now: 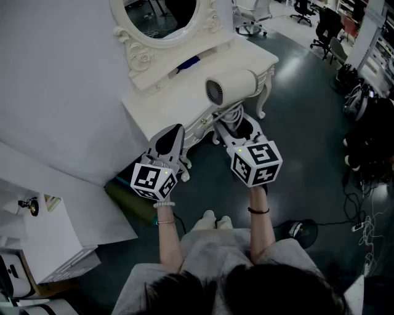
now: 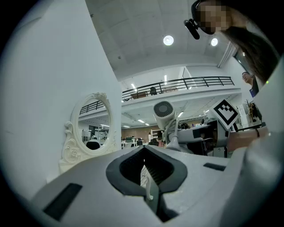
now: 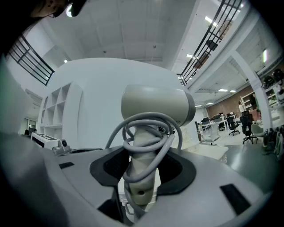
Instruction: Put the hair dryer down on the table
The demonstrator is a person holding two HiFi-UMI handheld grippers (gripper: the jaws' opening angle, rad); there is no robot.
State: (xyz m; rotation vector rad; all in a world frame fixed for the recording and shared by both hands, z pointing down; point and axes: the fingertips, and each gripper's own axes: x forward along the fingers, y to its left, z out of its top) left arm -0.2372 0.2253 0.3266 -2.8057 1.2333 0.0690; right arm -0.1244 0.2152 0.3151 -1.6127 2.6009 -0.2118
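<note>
A cream hair dryer (image 1: 231, 88) with its grey cord wound round the handle hangs over the front right part of the white dressing table (image 1: 178, 101). My right gripper (image 1: 233, 121) is shut on the handle from the near side, and the barrel lies across above the jaws. In the right gripper view the hair dryer (image 3: 157, 104) stands upright between the dark pads (image 3: 177, 170). My left gripper (image 1: 171, 132) is shut on nothing, just off the table's front edge to the left. From the left gripper view the hair dryer (image 2: 163, 113) shows ahead to the right.
An oval mirror (image 1: 163, 18) in an ornate frame stands at the table's back against the white wall. Something blue (image 1: 188, 63) lies at its foot. Office chairs (image 1: 323, 27) stand far right. A white shelf unit (image 1: 37, 246) is at lower left, and cables (image 1: 363, 227) lie on the floor.
</note>
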